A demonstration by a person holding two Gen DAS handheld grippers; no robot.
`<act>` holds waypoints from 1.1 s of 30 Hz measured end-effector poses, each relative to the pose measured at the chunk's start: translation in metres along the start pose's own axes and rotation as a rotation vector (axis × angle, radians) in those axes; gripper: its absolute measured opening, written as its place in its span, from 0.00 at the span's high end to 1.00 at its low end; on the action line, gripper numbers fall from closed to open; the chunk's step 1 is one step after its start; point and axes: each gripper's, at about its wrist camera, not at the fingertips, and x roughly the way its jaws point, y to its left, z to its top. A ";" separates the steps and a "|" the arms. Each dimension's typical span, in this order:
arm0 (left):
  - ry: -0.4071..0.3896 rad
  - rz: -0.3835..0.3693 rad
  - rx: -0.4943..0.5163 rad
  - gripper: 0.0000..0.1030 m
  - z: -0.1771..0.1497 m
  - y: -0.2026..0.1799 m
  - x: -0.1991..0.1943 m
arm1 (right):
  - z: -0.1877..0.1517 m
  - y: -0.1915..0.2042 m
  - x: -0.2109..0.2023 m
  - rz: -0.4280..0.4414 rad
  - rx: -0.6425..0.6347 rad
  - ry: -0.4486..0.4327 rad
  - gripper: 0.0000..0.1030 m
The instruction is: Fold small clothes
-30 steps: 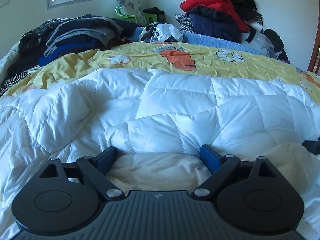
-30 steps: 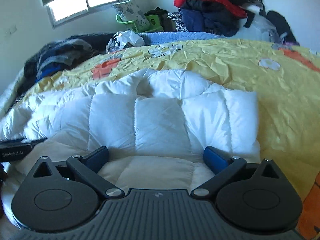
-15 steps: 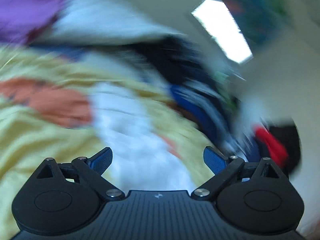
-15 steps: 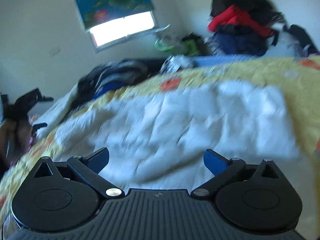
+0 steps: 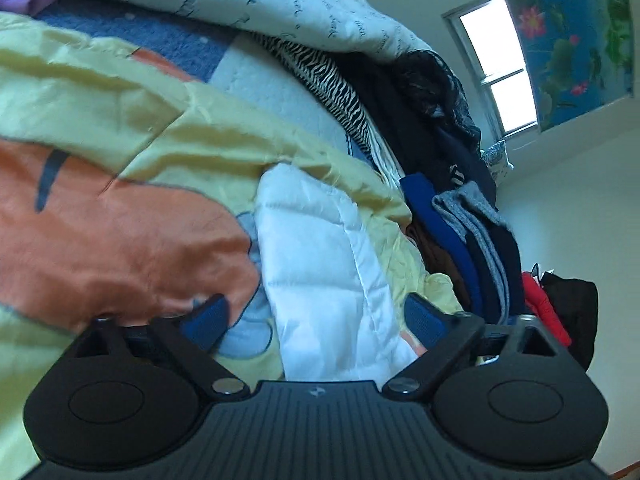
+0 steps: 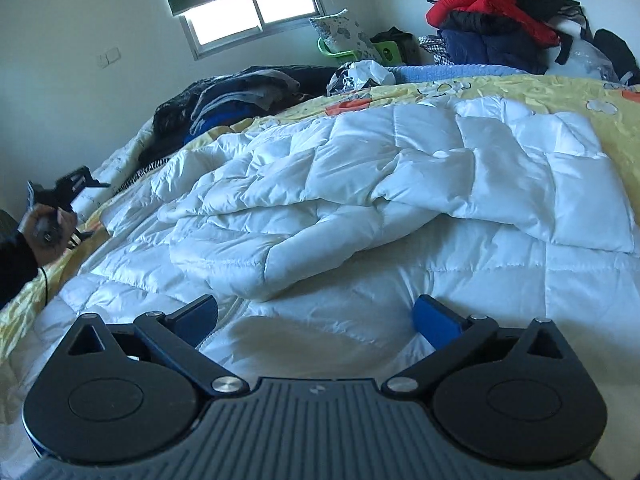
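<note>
The white quilted jacket (image 6: 400, 184) lay spread over the yellow bedcover (image 6: 580, 92), with one part already folded over its lower half into a thick roll near the middle. A second before, both grippers stood low over this jacket, side by side; now only the right gripper (image 6: 316, 316) was above it, its jaws apart and empty, the white padding just under them.

The left gripper (image 5: 316, 316) had left the jacket and swung away to the left side of the bed. Its view was rolled strongly, so the window (image 5: 496, 60) stood tilted. Its jaws had just been closing a little, but they were parted and nothing was pressed between the pads; under them I saw a narrow strip of the white padding and the orange print of the bedcover. In the right wrist view, the person's left hand (image 6: 48, 228) with this gripper was far at the left edge, beside the pile of dark clothes (image 6: 240, 92).

I judge that one fold was finished and released, and that the left gripper was going for the outer edge or sleeve for the next fold.
</note>
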 end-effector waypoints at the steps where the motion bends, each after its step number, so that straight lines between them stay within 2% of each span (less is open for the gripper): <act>1: 0.005 0.002 0.009 0.39 0.000 0.000 0.003 | 0.001 -0.001 0.000 0.000 0.000 0.000 0.01; 2: 0.022 0.005 0.012 0.58 0.001 0.001 0.008 | 0.001 -0.001 0.001 -0.002 -0.001 0.000 0.01; 3: 0.045 0.015 0.017 0.64 0.001 0.005 0.014 | 0.002 0.000 0.000 -0.004 -0.004 0.001 0.01; 9: 0.027 0.029 0.018 0.64 0.000 0.006 0.018 | 0.002 -0.001 0.001 0.000 0.001 -0.001 0.01; 10: 0.012 0.038 0.027 0.68 0.000 0.004 0.017 | 0.002 -0.002 0.000 0.003 0.004 -0.003 0.01; 12: -0.009 0.052 0.067 0.87 -0.002 -0.003 0.016 | 0.002 -0.003 -0.001 0.008 0.012 -0.006 0.01; 16: -0.087 0.080 0.151 0.91 -0.006 -0.030 0.001 | 0.002 -0.007 -0.002 0.022 0.032 -0.013 0.01; 20: -0.150 0.050 0.271 0.93 -0.019 -0.072 -0.027 | 0.002 -0.009 -0.003 0.034 0.047 -0.019 0.01; 23: -0.249 -0.025 0.467 0.93 -0.049 -0.123 -0.065 | 0.002 -0.011 -0.004 0.046 0.065 -0.025 0.01; 25: -0.303 -0.115 0.630 0.93 -0.082 -0.157 -0.093 | 0.002 -0.014 -0.005 0.059 0.083 -0.030 0.01; 28: -0.351 -0.201 1.009 0.93 -0.162 -0.209 -0.124 | 0.002 -0.019 -0.006 0.079 0.120 -0.042 0.02; 30: -0.323 -0.242 1.241 0.93 -0.221 -0.226 -0.130 | 0.003 -0.023 -0.007 0.091 0.142 -0.048 0.02; 31: -0.288 -0.257 1.323 0.93 -0.250 -0.230 -0.130 | 0.003 -0.025 -0.007 0.096 0.150 -0.050 0.02; 33: -0.195 -0.264 1.425 0.93 -0.298 -0.232 -0.121 | 0.003 -0.026 -0.007 0.102 0.158 -0.052 0.02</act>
